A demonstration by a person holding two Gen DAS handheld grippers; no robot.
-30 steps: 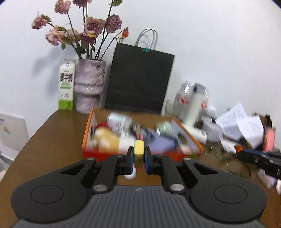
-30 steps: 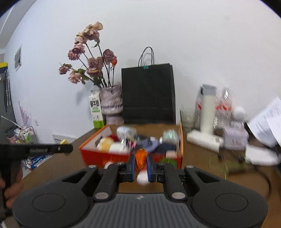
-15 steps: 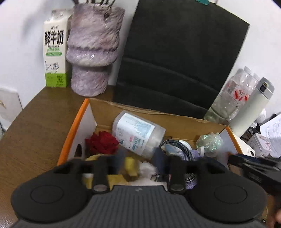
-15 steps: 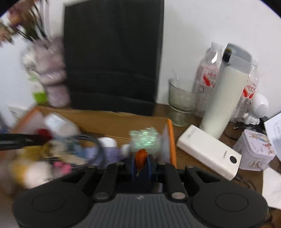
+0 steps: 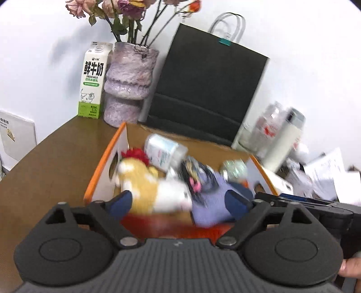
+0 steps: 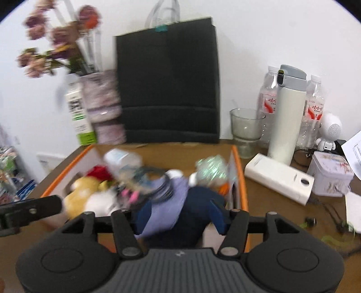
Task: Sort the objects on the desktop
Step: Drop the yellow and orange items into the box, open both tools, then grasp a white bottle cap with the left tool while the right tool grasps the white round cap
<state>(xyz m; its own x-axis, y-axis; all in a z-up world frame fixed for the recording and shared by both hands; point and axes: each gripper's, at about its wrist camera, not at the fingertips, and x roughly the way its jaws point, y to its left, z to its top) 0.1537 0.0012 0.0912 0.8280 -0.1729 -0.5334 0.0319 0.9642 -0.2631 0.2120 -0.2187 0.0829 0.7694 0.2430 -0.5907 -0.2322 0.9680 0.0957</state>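
Both grippers, left (image 5: 178,202) and right (image 6: 178,213), are angling down over the orange box (image 5: 101,166), jaws opening with nothing gripped, while the toys (image 5: 146,187) piled inside are blurring beyond telling apart.

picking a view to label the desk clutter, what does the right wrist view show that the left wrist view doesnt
Only the right wrist view shows the glass, the white power bank, the tin and the small white robot figure, all sharp on the table right of the box.

Only the left wrist view shows the milk carton's front readable and the whole vase sharp.

Both show the orange box full of toys, the black bag, the flowers and the white flask.
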